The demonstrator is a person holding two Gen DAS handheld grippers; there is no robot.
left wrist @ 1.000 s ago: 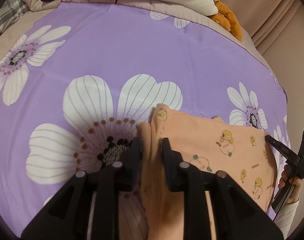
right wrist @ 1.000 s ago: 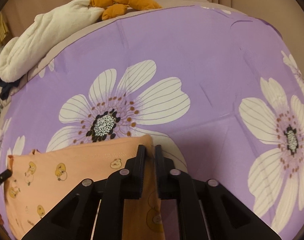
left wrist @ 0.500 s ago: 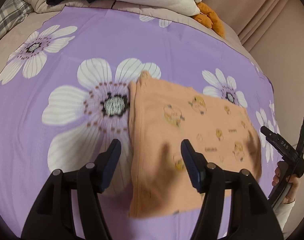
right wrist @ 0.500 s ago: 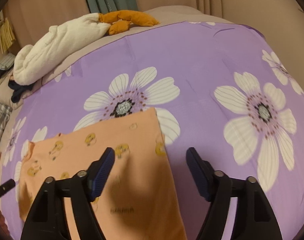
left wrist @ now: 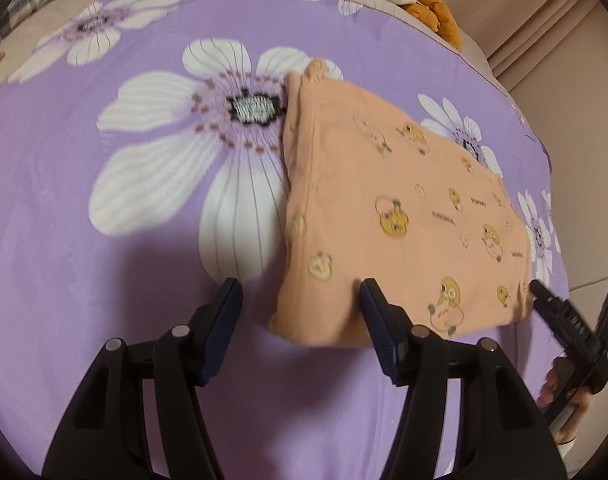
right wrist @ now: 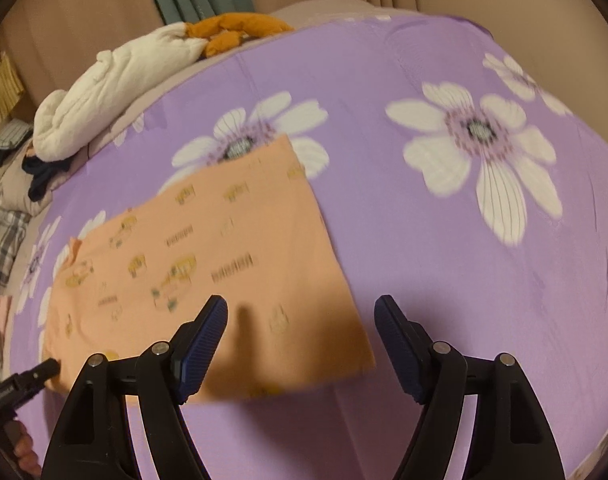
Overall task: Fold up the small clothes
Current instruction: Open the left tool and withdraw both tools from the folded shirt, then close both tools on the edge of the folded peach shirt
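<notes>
Lying flat on the purple flowered bedsheet (left wrist: 104, 208), the folded orange garment (left wrist: 404, 208) with its small yellow cartoon prints sits just ahead of both tools, and neither one has hold of it.

Seen from the left wrist, the left tool (left wrist: 300, 292) stands spread, its jaws closing a little, with the near left corner of the garment lying below and between the blue-padded fingers (left wrist: 220, 324) without the pads pressing on it. Ahead and to the left of this tool is a big white flower printed on the sheet. Far off to its right, the other tool and the person's hand (left wrist: 560, 396) around its handle show at the picture's edge, close to the garment's near right corner.

Seen from the right wrist, the right tool (right wrist: 300, 312) is spread wide and grips nothing. The garment's near right corner lies between its fingers, nearer the left one, with bare sheet under the right finger. The picture is blurred, so the prints read only as smears. Far ahead and to the left of this tool, at the bed's edge, lie a white bundle of cloth (right wrist: 116, 84) and an orange cloth (right wrist: 236, 30) touching it.
</notes>
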